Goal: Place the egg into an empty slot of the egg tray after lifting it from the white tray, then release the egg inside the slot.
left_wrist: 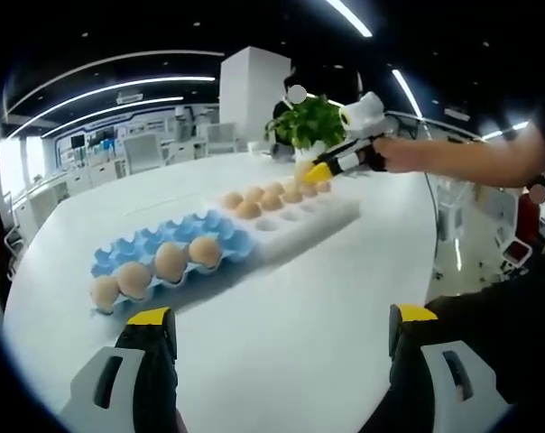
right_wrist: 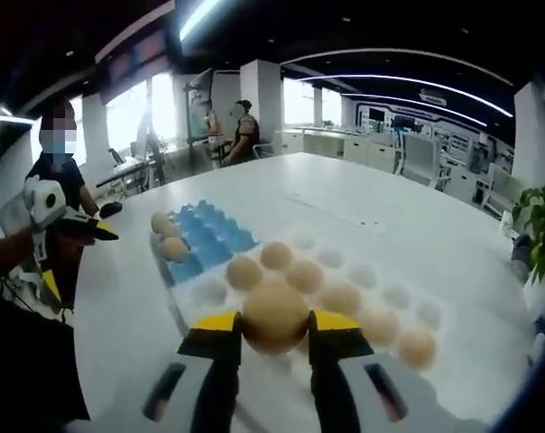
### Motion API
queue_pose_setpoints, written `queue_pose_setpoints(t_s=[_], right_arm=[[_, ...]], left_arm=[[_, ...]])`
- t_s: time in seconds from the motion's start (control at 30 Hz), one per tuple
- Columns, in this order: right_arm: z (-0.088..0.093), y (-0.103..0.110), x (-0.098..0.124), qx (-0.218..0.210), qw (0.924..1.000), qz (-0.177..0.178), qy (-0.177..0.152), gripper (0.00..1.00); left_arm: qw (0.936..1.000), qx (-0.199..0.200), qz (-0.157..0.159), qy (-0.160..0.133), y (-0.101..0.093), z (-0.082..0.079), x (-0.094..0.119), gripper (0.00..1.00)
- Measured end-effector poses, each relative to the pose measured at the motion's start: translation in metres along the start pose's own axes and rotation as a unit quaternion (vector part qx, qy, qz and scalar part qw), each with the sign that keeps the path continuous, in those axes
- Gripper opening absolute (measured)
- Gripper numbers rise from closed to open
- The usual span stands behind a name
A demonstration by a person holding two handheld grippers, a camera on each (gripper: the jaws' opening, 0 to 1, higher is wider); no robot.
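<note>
A blue egg tray (left_wrist: 178,244) holds several brown eggs (left_wrist: 170,261) along its near row; the rest of its slots are bare. Beside it lies the white tray (left_wrist: 322,216) with several eggs (left_wrist: 271,200). My left gripper (left_wrist: 277,329) stands open over bare table in front of the trays. My right gripper (right_wrist: 274,332) is shut on a brown egg (right_wrist: 274,316), held above the white tray (right_wrist: 394,298); in the left gripper view it (left_wrist: 319,171) hangs over that tray's far end. The blue tray (right_wrist: 205,236) lies beyond, with eggs (right_wrist: 169,236) at its far left edge.
The trays rest on a large white round table (left_wrist: 281,316). A potted green plant (left_wrist: 307,124) stands behind the white tray near the table's far edge. People stand in the background of the right gripper view, and office desks and chairs ring the room.
</note>
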State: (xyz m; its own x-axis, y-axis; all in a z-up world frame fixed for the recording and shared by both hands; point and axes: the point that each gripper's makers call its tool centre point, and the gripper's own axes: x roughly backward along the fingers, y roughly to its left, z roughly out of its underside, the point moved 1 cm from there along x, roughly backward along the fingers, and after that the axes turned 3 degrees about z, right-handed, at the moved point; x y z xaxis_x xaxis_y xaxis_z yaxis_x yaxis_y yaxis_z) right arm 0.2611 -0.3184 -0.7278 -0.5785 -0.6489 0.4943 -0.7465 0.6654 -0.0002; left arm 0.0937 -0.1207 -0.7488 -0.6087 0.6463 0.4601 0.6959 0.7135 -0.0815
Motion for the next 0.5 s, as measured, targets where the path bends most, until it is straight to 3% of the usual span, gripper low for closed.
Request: queue_pose_setpoints(t_s=[0.5], right_arm=[[-0.016,0.053,-0.027,0.028,0.9979,-0.047,-0.035,0.3]], left_arm=[[1.0,0.006,-0.007,-0.004,0.005,0.004,0.006,1.0]])
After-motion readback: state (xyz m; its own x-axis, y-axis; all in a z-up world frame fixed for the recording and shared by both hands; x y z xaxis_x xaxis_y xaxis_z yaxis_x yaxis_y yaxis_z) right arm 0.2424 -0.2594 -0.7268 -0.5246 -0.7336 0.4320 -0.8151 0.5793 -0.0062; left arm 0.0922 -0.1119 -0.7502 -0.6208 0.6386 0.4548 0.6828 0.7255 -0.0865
